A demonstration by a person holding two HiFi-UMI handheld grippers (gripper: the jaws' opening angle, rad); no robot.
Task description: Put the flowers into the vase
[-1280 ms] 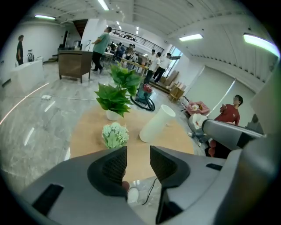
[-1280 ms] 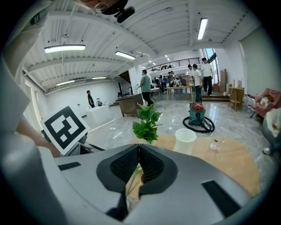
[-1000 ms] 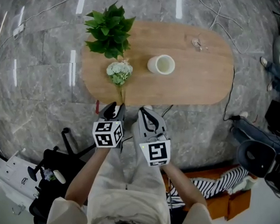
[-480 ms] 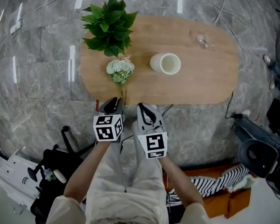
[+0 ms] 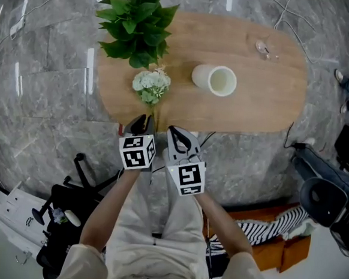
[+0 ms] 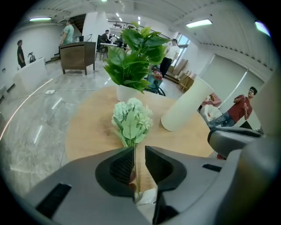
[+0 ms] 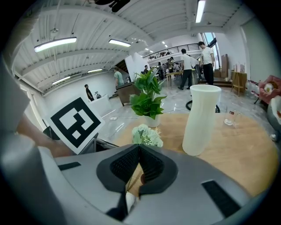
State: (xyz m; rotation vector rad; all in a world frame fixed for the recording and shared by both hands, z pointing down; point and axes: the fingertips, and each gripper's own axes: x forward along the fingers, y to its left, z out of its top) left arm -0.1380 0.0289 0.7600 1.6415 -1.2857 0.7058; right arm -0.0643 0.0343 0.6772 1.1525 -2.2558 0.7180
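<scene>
Flowers (image 5: pixel 151 85) lie flat on the table (image 5: pixel 256 94) just left of the vase (image 5: pixel 215 80) in the head view, blooms up by the potted plant (image 5: pixel 137 23) standing farther left of the vase, stem trailing to the near edge. Left gripper (image 6: pixel 139 150) has just been closing, and its jaws now stand narrow with the thin stem in the gap, close along one pad, not pinched. Right gripper (image 7: pixel 139 148), nearer the vase's side, has its tips pressed together, holding nothing.

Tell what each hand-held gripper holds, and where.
Nothing. The left hand-held gripper, jaws just closing, straddles the flowers' stem unpinched; the right hand-held gripper is shut, empty.
</scene>
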